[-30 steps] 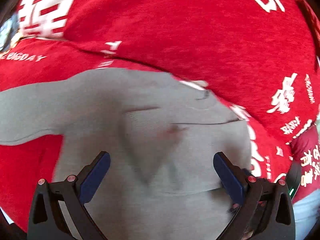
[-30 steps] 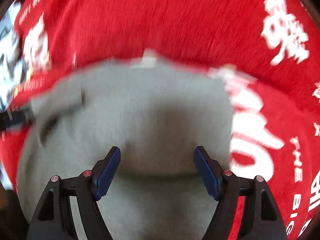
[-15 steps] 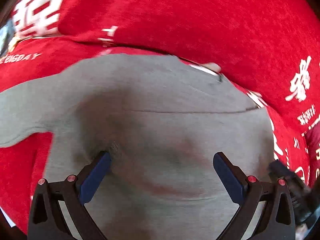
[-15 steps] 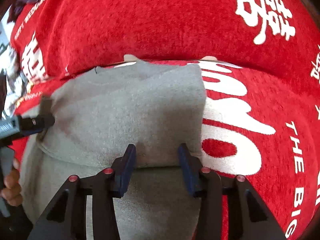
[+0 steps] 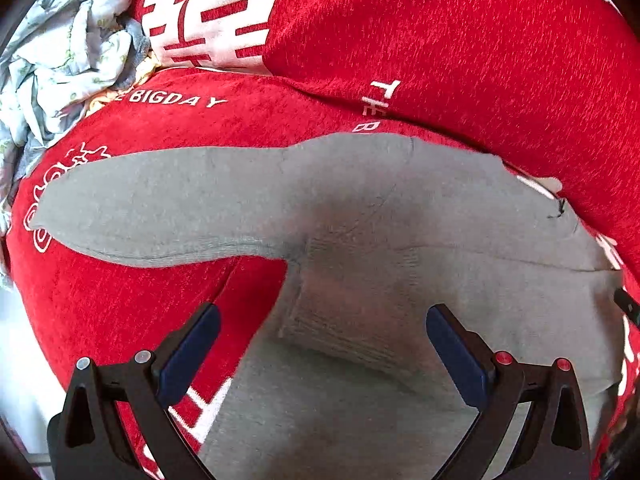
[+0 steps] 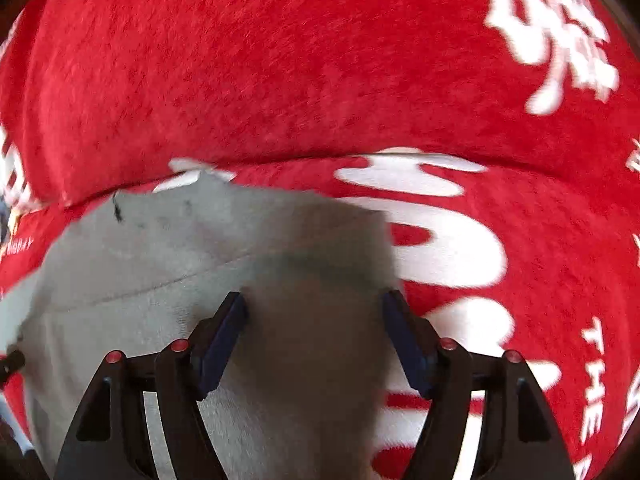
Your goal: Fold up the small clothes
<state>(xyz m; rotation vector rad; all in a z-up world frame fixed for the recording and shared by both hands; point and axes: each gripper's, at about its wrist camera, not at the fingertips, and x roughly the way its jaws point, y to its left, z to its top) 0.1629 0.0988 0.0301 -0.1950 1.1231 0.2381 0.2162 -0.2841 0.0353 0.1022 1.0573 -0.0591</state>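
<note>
A grey long-sleeved garment lies on a red blanket with white lettering. One sleeve stretches out flat to the left. My left gripper is open and empty, hovering over the garment's left side below the armpit. In the right wrist view the same grey garment fills the lower left, with its right edge folded in. My right gripper is open and empty just above that folded right part.
A crumpled pale floral cloth lies at the far left. A red cushion or fold of blanket rises behind the garment. The left gripper's tip shows at the right wrist view's left edge.
The left gripper has shifted left, so the outstretched sleeve is now in full view. The right gripper closed partway half a second ago and has opened wide again.
</note>
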